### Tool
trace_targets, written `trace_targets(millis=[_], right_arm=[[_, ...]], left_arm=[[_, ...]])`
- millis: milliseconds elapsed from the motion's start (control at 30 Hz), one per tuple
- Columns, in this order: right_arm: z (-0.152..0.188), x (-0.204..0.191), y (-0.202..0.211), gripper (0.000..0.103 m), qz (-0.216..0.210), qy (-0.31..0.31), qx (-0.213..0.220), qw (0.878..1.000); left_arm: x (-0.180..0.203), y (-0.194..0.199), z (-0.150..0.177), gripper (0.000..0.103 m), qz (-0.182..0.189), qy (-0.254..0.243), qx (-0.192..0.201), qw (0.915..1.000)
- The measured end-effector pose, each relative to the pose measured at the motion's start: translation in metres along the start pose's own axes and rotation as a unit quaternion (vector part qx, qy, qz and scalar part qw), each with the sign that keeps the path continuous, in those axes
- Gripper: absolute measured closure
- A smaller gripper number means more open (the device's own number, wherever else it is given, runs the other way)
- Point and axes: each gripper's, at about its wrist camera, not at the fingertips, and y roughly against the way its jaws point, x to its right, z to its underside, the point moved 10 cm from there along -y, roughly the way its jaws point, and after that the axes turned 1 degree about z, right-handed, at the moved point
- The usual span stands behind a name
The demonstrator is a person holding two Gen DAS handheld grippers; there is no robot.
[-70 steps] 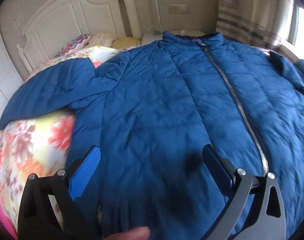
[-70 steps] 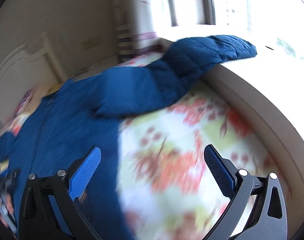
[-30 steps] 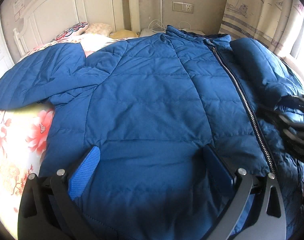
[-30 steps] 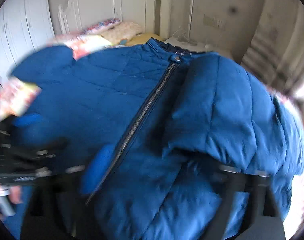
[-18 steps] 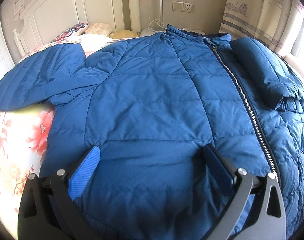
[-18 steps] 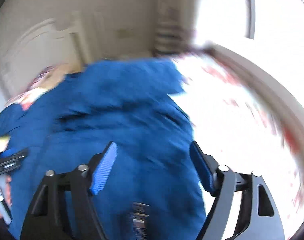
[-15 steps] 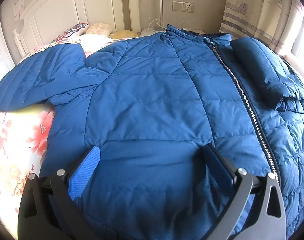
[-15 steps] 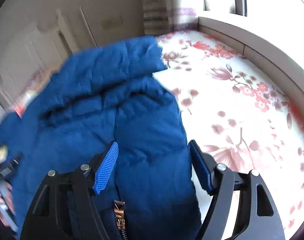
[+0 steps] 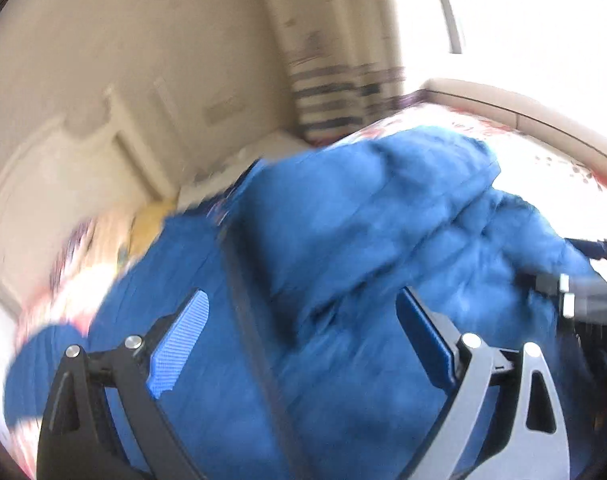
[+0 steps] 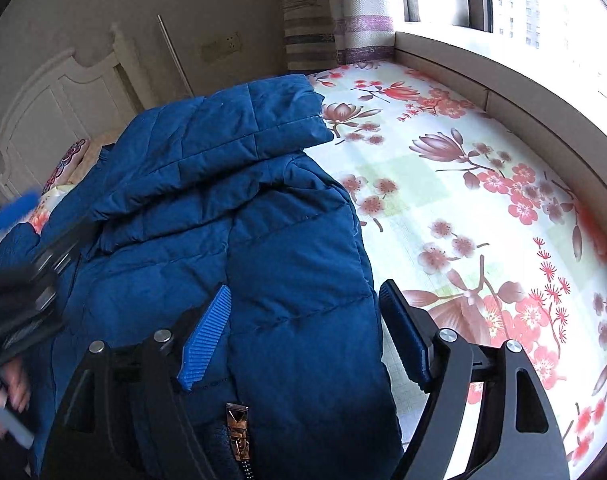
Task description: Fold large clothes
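A blue quilted jacket (image 10: 231, 216) lies on the flowered bed, its right sleeve (image 10: 239, 128) folded over the body. Its zipper pull (image 10: 236, 420) is at the hem, close to the camera. My right gripper (image 10: 303, 332) is open over the jacket's lower right panel, jaws on either side of the fabric, not closed on it. The left wrist view is blurred: my left gripper (image 9: 303, 336) is open above the jacket (image 9: 343, 260) near the zipper line. The right gripper shows at its right edge (image 9: 583, 300); the left one shows blurred at the left of the right wrist view (image 10: 27, 288).
The flowered bedsheet (image 10: 483, 208) spreads to the right of the jacket. A window ledge (image 10: 503, 80) and a curtain (image 10: 327, 16) border the bed on the far right. A white headboard (image 10: 51, 104) and pillows (image 10: 63, 160) stand behind.
The left gripper has swung quickly to the right, from facing the flat jacket front to the folded sleeve side. The right gripper has settled, open, over the jacket's lower right panel.
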Motion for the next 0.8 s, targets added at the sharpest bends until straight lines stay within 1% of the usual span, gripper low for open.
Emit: trace_targets(millis=[67,100,133,167,200,233,267,300,333,367,400,433,467,500,533,567,600,633,667,700,733,767,800], right_arm=[[0.000,0.000,0.000,0.028,0.000,0.000,0.000,1.000],[0.000,0.000,0.000,0.028,0.000,0.000,0.000,1.000],[0.000,0.000,0.000,0.028,0.000,0.000,0.000,1.000],[0.000,0.000,-0.001,0.028,0.000,0.000,0.000,1.000],[0.000,0.000,-0.001,0.028,0.000,0.000,0.000,1.000],[0.000,0.000,-0.001,0.028,-0.002,-0.001,0.000,1.000],[0.000,-0.001,0.000,0.028,-0.002,-0.001,0.000,1.000],[0.001,0.000,0.000,0.028,-0.004,-0.002,0.001,1.000],[0.001,-0.001,0.001,0.027,-0.004,-0.002,0.001,1.000],[0.001,-0.001,0.001,0.027,-0.005,-0.002,0.001,1.000],[0.001,-0.001,0.001,0.027,-0.006,-0.003,0.001,1.000],[0.001,-0.002,0.002,0.026,-0.008,-0.004,0.001,1.000],[0.000,-0.001,0.002,0.026,-0.010,-0.004,0.001,1.000],[0.000,-0.002,0.002,0.025,-0.011,-0.005,0.001,1.000],[0.000,-0.002,0.002,0.024,-0.013,-0.004,0.000,1.000],[0.000,-0.002,0.001,0.024,-0.013,-0.003,0.000,1.000],[0.000,-0.002,0.001,0.024,-0.012,-0.002,-0.001,1.000],[0.000,-0.002,0.001,0.023,-0.012,-0.001,-0.001,1.000],[0.000,-0.003,0.001,0.023,-0.012,-0.001,-0.001,1.000],[0.000,-0.003,0.001,0.023,-0.012,-0.001,-0.002,1.000],[0.000,-0.003,0.001,0.022,-0.011,0.000,-0.002,1.000],[0.000,-0.004,0.001,0.022,-0.010,0.002,-0.003,1.000],[0.000,-0.004,0.001,0.022,-0.008,0.003,-0.003,1.000]], left_arm=[[0.010,-0.016,-0.016,0.011,-0.013,-0.019,0.005,0.9997],[0.014,-0.029,-0.020,0.012,-0.026,-0.036,0.002,0.9990],[0.019,-0.038,-0.020,0.026,-0.030,-0.046,-0.007,0.9985],[0.025,-0.052,-0.012,0.045,-0.002,-0.049,-0.030,0.9984],[0.028,-0.058,-0.008,0.082,0.024,-0.037,-0.042,0.9982],[0.020,-0.057,-0.006,0.093,0.025,-0.008,-0.035,0.9990],[0.004,-0.046,-0.006,0.097,0.040,0.046,-0.007,0.9981],[-0.014,-0.036,-0.004,0.099,0.068,0.110,0.010,0.9916],[-0.029,-0.028,-0.001,0.099,0.092,0.167,0.019,0.9815],[-0.061,-0.014,0.010,0.100,0.132,0.272,0.035,0.9524],[-0.078,-0.008,0.020,0.100,0.151,0.330,0.041,0.9311],[-0.104,-0.004,0.037,0.103,0.164,0.401,0.041,0.9004],[-0.126,-0.003,0.060,0.103,0.162,0.457,0.033,0.8737],[-0.146,-0.005,0.082,0.103,0.150,0.497,0.022,0.8545],[-0.163,-0.009,0.107,0.100,0.138,0.523,0.002,0.8411],[-0.170,-0.011,0.120,0.092,0.130,0.527,-0.014,0.8395],[-0.178,-0.012,0.137,0.065,0.114,0.525,-0.036,0.8425],[-0.183,-0.008,0.143,0.045,0.095,0.521,-0.035,0.8473],[-0.187,0.001,0.143,0.042,0.075,0.509,-0.016,0.8574],[-0.182,0.012,0.127,0.041,0.056,0.453,0.011,0.8896],[-0.169,0.021,0.109,0.036,0.053,0.395,0.026,0.9167],[-0.141,0.029,0.081,0.032,0.057,0.295,0.042,0.9529],[-0.115,0.034,0.062,0.022,0.057,0.219,0.049,0.9728]])
